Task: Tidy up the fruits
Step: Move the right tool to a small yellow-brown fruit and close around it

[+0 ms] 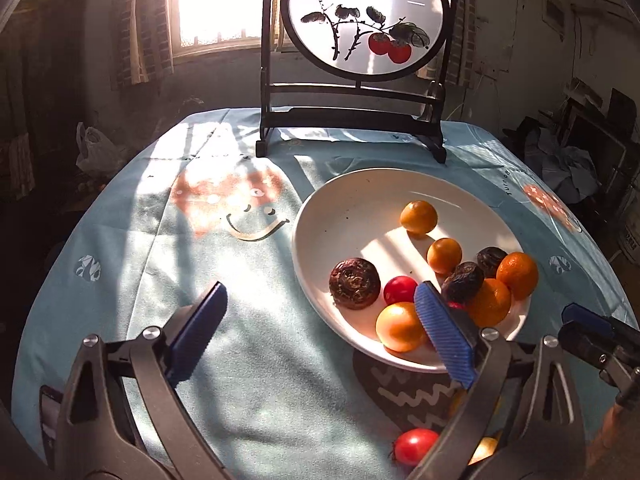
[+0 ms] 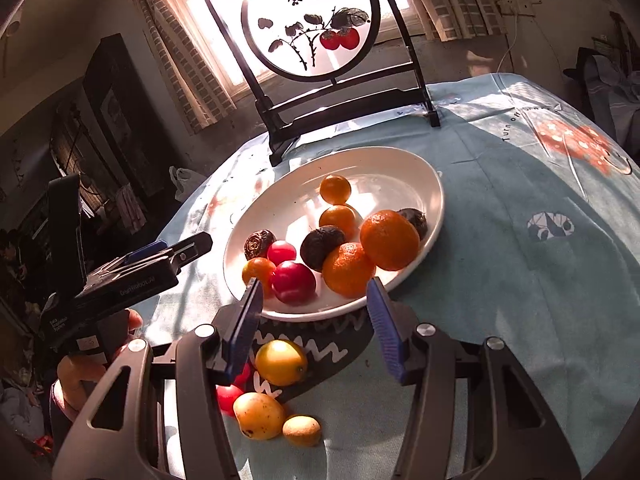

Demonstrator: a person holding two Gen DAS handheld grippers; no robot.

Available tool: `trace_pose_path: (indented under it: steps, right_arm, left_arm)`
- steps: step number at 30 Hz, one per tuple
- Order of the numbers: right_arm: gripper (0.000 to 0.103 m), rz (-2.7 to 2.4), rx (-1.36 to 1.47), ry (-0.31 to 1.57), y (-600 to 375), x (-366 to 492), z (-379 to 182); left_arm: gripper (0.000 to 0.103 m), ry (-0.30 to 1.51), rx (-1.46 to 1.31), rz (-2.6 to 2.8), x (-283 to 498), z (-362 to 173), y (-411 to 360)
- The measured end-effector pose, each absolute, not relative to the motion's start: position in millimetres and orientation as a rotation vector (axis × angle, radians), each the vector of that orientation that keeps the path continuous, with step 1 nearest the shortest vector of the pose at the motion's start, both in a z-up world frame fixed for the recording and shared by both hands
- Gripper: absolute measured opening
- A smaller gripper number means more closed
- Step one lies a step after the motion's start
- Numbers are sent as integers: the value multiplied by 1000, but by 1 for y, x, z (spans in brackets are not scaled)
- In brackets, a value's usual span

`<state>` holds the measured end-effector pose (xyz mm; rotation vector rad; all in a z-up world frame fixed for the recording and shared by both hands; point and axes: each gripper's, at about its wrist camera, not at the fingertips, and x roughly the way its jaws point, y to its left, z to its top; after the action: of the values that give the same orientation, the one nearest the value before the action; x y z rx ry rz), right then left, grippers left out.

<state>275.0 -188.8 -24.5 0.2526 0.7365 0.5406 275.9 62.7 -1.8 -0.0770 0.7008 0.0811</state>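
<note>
Centrally, the white plate holds oranges, tomatoes and dark fruits; loose yellow fruits lie at lower centre, beneath the right tongs. Both tongs, left tongs included, gape apart, empty.

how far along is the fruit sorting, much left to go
Mostly done: the white ceramic plate already holds oranges, dark dried fruits and red ones. Nothing is in hand; the left hand-held gripper and right hand-held gripper are open. Left: the loose yellow fruits and a red one on the tablecloth.

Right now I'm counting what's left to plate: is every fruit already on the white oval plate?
No: a round yellow fruit and a small tan fruit lie on the tablecloth beside the white oval plate.
</note>
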Motion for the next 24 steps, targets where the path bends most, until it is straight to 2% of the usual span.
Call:
trace_pose_path:
  steps: [1,17,24]
  right_arm:
    - [66,530,252,733,-192,271,-25]
    - [66,457,236,740,-225,238,-38]
    - [66,516,245,857,-237,209,-54]
  left_arm:
    - [96,706,-75,86,274,-3,64]
    - [99,737,-49,126,259,-10,67]
    - [99,745,-65,113,256,-6,69]
